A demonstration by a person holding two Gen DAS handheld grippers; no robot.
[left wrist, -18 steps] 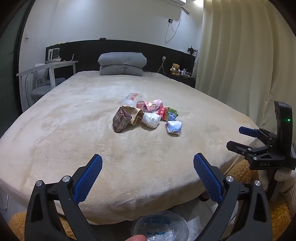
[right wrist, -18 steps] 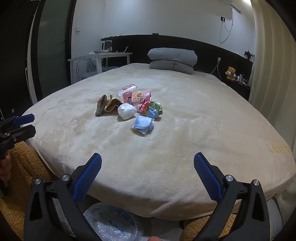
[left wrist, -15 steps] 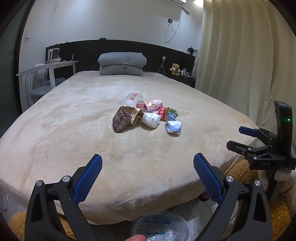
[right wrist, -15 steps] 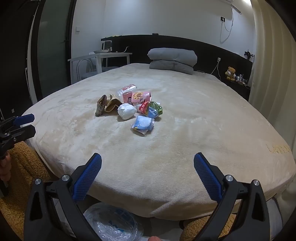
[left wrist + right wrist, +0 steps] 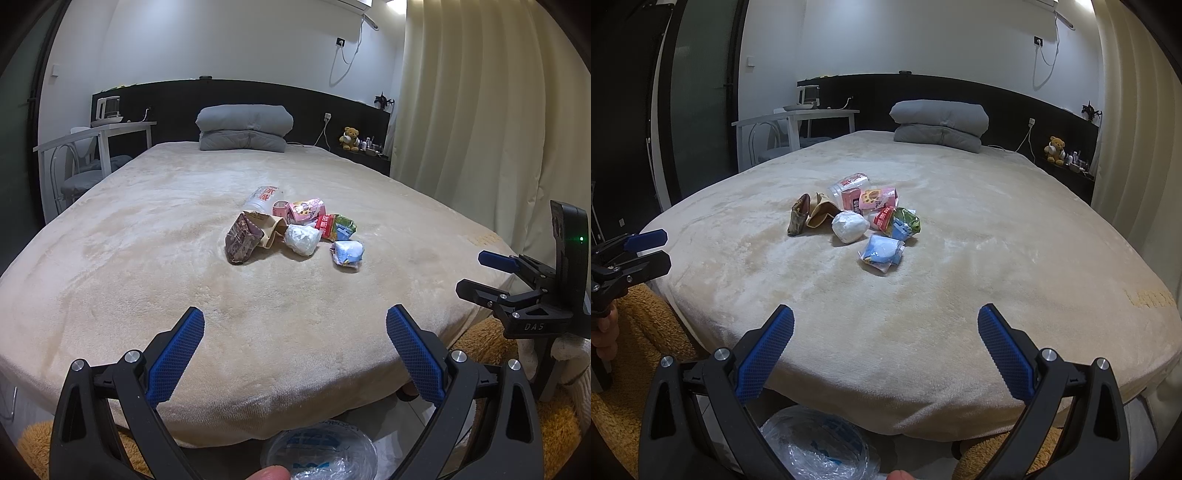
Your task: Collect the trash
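Observation:
A small heap of trash lies mid-bed on the beige blanket [image 5: 147, 258]: a crumpled brown bag [image 5: 243, 240], a white wad [image 5: 303, 239], a blue-white wrapper [image 5: 347, 254], a pink packet [image 5: 304, 209], a red-green packet [image 5: 336, 227] and a clear bottle [image 5: 264, 195]. The right wrist view shows the same heap, with the blue wrapper [image 5: 882, 251] nearest. My left gripper [image 5: 295, 321] hangs open over the bed's foot, well short of the heap. My right gripper [image 5: 886, 317] is open too and just as far back. Each shows in the other's view: right gripper [image 5: 474, 273], left gripper [image 5: 661, 249].
A bin lined with clear plastic [image 5: 321, 454] [image 5: 816, 446] stands on the floor below the bed's foot. A folded grey duvet [image 5: 245, 127] lies at the headboard. White desk and chair [image 5: 92, 147] stand left, curtains [image 5: 480, 110] right, a shaggy orange rug [image 5: 639, 332] underfoot.

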